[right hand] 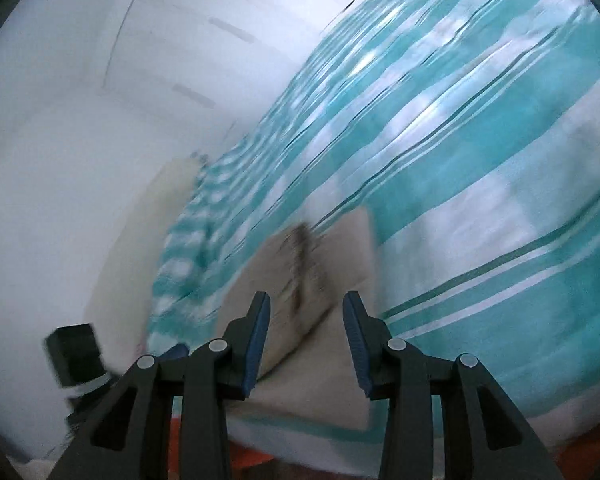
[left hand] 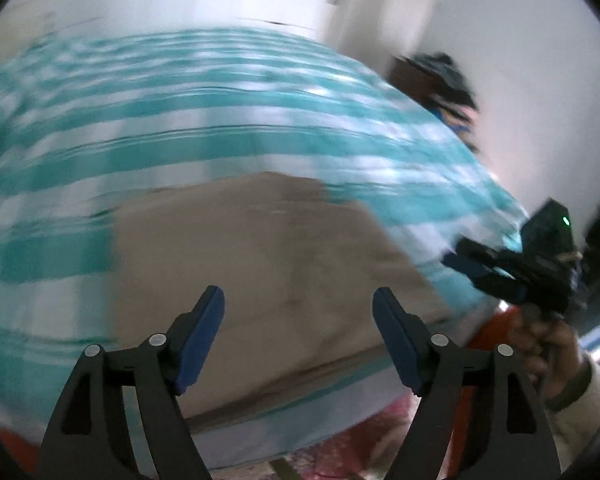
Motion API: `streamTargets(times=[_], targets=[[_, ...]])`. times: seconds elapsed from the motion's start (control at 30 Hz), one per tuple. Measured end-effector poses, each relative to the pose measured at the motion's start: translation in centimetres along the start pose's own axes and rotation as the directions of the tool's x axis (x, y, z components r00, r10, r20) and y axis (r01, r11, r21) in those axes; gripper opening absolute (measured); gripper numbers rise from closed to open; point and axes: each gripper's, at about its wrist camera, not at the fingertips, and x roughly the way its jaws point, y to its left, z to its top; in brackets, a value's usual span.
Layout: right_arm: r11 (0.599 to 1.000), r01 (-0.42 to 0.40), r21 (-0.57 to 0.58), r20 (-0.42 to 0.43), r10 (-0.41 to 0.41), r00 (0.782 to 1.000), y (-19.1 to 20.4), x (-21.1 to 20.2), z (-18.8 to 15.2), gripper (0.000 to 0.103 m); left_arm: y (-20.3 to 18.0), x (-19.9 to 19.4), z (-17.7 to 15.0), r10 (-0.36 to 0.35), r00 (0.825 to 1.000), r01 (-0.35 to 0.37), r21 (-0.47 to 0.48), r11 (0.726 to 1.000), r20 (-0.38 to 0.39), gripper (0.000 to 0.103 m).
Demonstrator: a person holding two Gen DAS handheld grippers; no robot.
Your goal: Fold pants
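both views are smeared by motion blur, so fine detail is lost. the beige pants (left hand: 268, 264) lie flat on a bed covered with a teal and white striped bedsheet (left hand: 180, 120), close to the near edge of the bed. in the left wrist view they fill the middle of the frame as a broad tan shape, and its far edge runs across the stripes.

the left gripper (left hand: 298, 340) hangs above the near part of the pants with its blue-padded fingers (left hand: 202, 340) spread wide and nothing between them. whether the tips touch the cloth cannot be told.

the right gripper (right hand: 306, 340) has its jaws at a moderate gap, empty, pointing along the pants (right hand: 300, 276) from their near right side. a darker crease or seam runs through the cloth just ahead of its pads. in the left wrist view the same right gripper (left hand: 496, 272) shows at the right edge of the bed, held by the person's right hand (left hand: 548, 344), with a small green light on its body.

a white wall (right hand: 80, 140) and a pale pillow (right hand: 172, 188) sit beyond the far end of the bed. below the near edge of the sheet, orange fabric (left hand: 488, 332) peeks out.
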Motion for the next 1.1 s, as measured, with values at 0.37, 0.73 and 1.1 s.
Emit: streamTargets(times=[0.37,0.73,1.1], targets=[[0.976,0.213,-0.052,-0.326,-0.218,0.92,4.2,11.1,-2.4,0.04,7.2,0.7,-4.3,0.136,0.991,-0.137,-0.157,0.978,-0.013,0.079],[0.9,0.212,-0.38,-0.151,-0.286,0.946,13.1,10.6,1.2,0.009,2.4,3.6,-3.0,0.121,0.992,-0.122,0.068,0.99,0.022,0.081],[0.972,0.222,-0.08,-0.164,-0.232,0.959,3.9,8.9,1.7,0.059,0.3,6.9,-3.7,0.119,0.992,-0.114,0.117,0.987,-0.043,0.078]])
